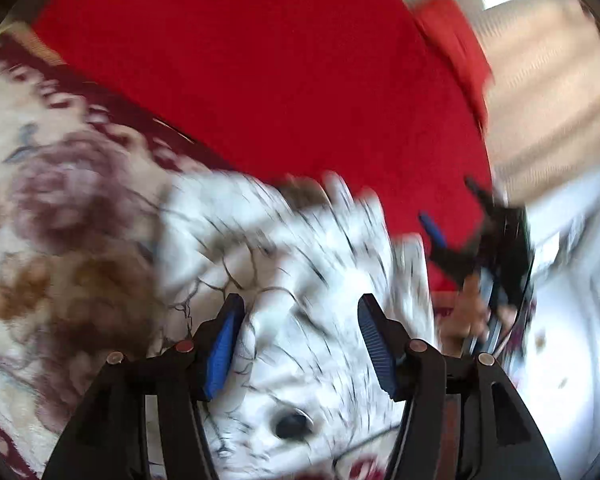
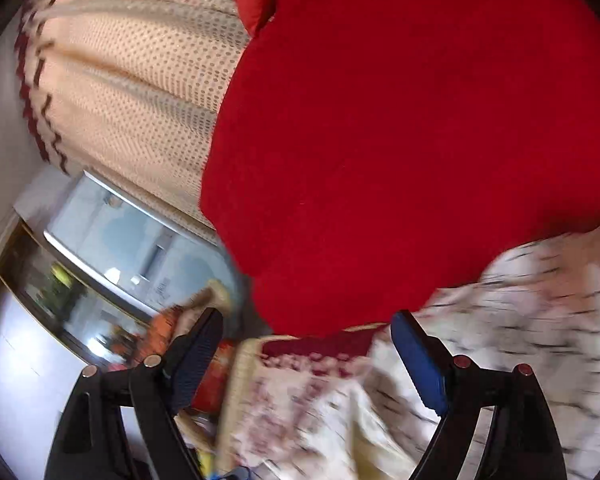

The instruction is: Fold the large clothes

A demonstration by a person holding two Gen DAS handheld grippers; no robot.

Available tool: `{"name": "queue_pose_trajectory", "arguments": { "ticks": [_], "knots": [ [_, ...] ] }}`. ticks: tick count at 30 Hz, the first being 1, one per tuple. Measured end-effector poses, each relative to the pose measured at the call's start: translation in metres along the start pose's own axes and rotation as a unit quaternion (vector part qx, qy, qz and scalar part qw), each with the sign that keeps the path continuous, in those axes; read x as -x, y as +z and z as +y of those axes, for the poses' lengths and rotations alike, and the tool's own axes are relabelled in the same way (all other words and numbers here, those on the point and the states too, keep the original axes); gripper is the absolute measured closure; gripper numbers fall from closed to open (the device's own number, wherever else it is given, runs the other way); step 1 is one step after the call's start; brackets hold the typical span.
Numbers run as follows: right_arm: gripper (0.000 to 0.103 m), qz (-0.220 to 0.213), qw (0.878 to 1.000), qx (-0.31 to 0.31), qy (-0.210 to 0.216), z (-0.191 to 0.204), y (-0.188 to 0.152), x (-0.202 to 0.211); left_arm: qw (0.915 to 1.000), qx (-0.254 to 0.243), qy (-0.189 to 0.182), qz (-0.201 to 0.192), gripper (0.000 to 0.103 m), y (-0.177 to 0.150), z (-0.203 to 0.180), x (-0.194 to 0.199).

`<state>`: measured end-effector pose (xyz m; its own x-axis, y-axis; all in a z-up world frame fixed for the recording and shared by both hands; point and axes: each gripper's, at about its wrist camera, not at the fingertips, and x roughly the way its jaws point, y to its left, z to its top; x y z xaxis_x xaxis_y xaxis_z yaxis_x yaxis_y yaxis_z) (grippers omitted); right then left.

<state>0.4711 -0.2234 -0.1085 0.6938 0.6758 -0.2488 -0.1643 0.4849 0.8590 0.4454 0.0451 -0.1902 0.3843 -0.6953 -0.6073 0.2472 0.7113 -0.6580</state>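
Note:
A white garment with thin black line print (image 1: 300, 264) lies crumpled on a cream and maroon floral blanket (image 1: 56, 208), blurred by motion. My left gripper (image 1: 300, 312) is open just above the garment, with cloth showing between its blue pads and nothing held. My right gripper (image 1: 448, 216) shows at the right of the left wrist view, open above the garment's edge. In the right wrist view my right gripper (image 2: 308, 328) is open and empty, with the garment (image 2: 532, 320) at its lower right.
A large red cushion or bedding (image 1: 260, 72) fills the back of both views (image 2: 400, 128). A cream dotted curtain (image 2: 132, 80) hangs at the left, with a glass cabinet (image 2: 80, 280) below it. The floral blanket (image 2: 300, 400) lies under the right gripper.

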Motion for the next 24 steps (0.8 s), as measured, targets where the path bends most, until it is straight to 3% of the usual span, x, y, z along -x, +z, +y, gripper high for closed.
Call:
{"name": "queue_pose_trajectory", "arguments": {
  "ticks": [3, 5, 9, 13, 16, 20, 24],
  "knots": [
    [0.017, 0.024, 0.999, 0.032, -0.025, -0.009, -0.017, 0.039, 0.9976, -0.05, -0.009, 0.048, 0.039, -0.012, -0.027, -0.013],
    [0.023, 0.036, 0.997, 0.049, -0.047, -0.016, -0.029, 0.061, 0.9965, -0.053, -0.021, 0.062, 0.034, -0.015, -0.035, -0.024],
    [0.024, 0.038, 0.994, 0.045, -0.092, -0.039, -0.041, 0.103, 0.998, -0.012, -0.04, 0.047, 0.021, -0.009, -0.031, -0.045],
    [0.024, 0.028, 0.992, 0.002, -0.125, -0.073, -0.041, 0.116, 0.9979, 0.047, -0.041, 0.021, 0.02, 0.003, -0.019, -0.071],
    [0.024, 0.032, 0.99, -0.063, -0.12, -0.108, -0.033, 0.115, 0.9947, 0.081, -0.06, -0.022, 0.02, 0.015, -0.011, -0.08],
    [0.023, 0.033, 0.986, -0.105, -0.126, -0.133, -0.032, 0.103, 0.9892, 0.096, -0.082, -0.074, 0.021, 0.029, -0.002, -0.072],
    [0.023, 0.033, 0.986, -0.1, -0.132, -0.141, -0.036, 0.096, 0.9728, 0.113, -0.097, -0.178, 0.022, 0.032, 0.007, -0.03]
  ]
}}
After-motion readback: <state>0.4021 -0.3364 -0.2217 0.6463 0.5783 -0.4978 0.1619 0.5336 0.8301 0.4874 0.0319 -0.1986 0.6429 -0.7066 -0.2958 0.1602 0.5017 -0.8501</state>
